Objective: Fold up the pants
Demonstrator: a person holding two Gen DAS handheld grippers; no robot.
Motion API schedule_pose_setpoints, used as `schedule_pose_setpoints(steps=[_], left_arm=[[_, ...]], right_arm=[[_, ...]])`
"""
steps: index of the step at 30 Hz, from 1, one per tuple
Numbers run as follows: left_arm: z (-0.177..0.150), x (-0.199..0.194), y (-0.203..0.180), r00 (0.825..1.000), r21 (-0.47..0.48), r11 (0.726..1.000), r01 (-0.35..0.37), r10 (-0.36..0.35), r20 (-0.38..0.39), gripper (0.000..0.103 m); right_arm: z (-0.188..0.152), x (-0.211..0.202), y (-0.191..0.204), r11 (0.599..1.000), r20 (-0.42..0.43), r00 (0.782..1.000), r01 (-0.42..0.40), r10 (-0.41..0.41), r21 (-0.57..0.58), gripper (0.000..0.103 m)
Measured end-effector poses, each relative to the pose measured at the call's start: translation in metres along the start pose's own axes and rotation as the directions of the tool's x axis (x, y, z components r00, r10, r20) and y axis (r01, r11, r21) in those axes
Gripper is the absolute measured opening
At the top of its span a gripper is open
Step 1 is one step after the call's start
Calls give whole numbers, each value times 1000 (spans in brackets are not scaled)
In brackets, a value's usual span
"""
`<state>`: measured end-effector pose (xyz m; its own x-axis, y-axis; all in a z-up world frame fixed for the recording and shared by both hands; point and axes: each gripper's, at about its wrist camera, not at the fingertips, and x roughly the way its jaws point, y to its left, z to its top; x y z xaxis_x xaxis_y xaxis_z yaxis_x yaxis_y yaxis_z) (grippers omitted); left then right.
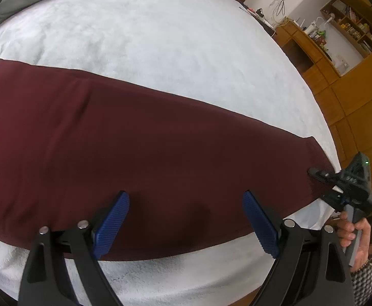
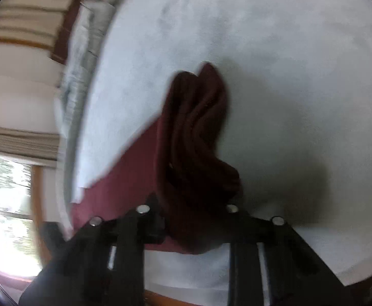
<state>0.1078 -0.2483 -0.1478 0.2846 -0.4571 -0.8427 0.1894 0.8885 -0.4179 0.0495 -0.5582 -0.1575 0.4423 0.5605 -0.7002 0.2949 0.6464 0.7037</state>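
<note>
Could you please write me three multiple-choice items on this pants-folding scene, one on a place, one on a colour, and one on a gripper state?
1. Where do the pants lie?
A. on a wooden floor
B. on a white bed cover
C. on a chair

2. What colour are the pads on the left gripper's fingers?
A. blue
B. red
C. yellow

3. How does the right gripper stand?
A. open and away from the cloth
B. out of sight in both views
C. shut on a bunched end of the pants

Answers:
1 B, the maroon cloth is spread flat across the white bed cover.
2 A, the ribbed pads on the left gripper are blue, set wide apart above the cloth.
3 C, in the right wrist view the cloth gathers into folds running down into the right gripper.
</note>
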Motion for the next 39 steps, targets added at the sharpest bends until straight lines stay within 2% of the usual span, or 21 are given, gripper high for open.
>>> schedule_pose_setpoints(steps=[3,5,7,9,11,14,15,16,17,18,20,21,22,23,24,25,26,28,29,34,39], left_arm=[[5,-3,2,1000,4,1000,-27,27,9,91],[10,-8,5,999,-18,999,-30,30,28,91],[16,-18,5,997,-29,999,-16,18,77,91],[19,-30,-4,990,14,1000,-15,13,144,91],[19,-31,-11,985,53,998,-43,33,169,93],[16,-18,-11,989,67,996,-57,47,139,93],[14,-8,-7,992,55,996,-63,56,114,93],[11,2,-3,994,44,997,-65,61,87,93],[9,13,1,996,41,996,-73,70,57,93],[4,19,0,994,88,992,-90,84,70,93],[2,19,-7,992,135,984,-116,106,74,93],[2,14,-12,993,132,986,-106,97,71,93],[4,8,-13,996,110,992,-64,56,75,94],[6,4,-13,996,90,995,-44,37,83,95],[9,7,-10,996,78,996,-53,47,74,95],[10,16,-6,998,66,996,-61,58,40,95],[10,22,-4,998,73,995,-62,60,21,95],[10,23,-12,996,137,987,-85,83,26,95],[11,21,-15,996,140,986,-87,85,25,95],[20,-8,1,998,-3,1000,-1,2,63,95],[26,-40,26,991,-49,999,-8,14,129,95]], right_arm=[[8,-14,22,997,23,998,-51,52,-58,15],[18,-39,41,990,58,992,-107,113,-96,14],[24,-61,50,985,93,985,-131,142,-117,13],[30,-84,50,982,140,976,-150,166,-115,13],[34,-98,44,988,207,972,-88,113,-126,13],[41,-98,0,999,245,969,-35,34,0,13],[42,-87,-16,999,216,976,9,-16,33,13],[41,-67,-37,995,151,985,73,-83,69,14],[38,-53,-49,987,112,984,129,-139,96,14],[35,-43,-61,984,91,986,131,-143,119,14],[29,-48,-74,983,121,991,36,-59,181,14],[28,-53,-71,983,134,990,17,-42,181,14],[27,-58,-64,988,149,988,19,-42,154,15],[26,-60,-55,992,158,985,50,-69,120,15],[26,-57,-50,989,147,982,107,-122,101,15],[28,-49,-50,981,116,977,170,-181,95,16],[29,-43,-52,977,99,975,191,-200,100,16],[35,-48,-57,976,96,977,176,-189,128,16],[36,-55,-48,979,112,977,169,-181,112,16],[31,-71,16,988,171,974,155,-150,-16,16],[21,-56,111,967,195,973,166,-127,-195,16]])
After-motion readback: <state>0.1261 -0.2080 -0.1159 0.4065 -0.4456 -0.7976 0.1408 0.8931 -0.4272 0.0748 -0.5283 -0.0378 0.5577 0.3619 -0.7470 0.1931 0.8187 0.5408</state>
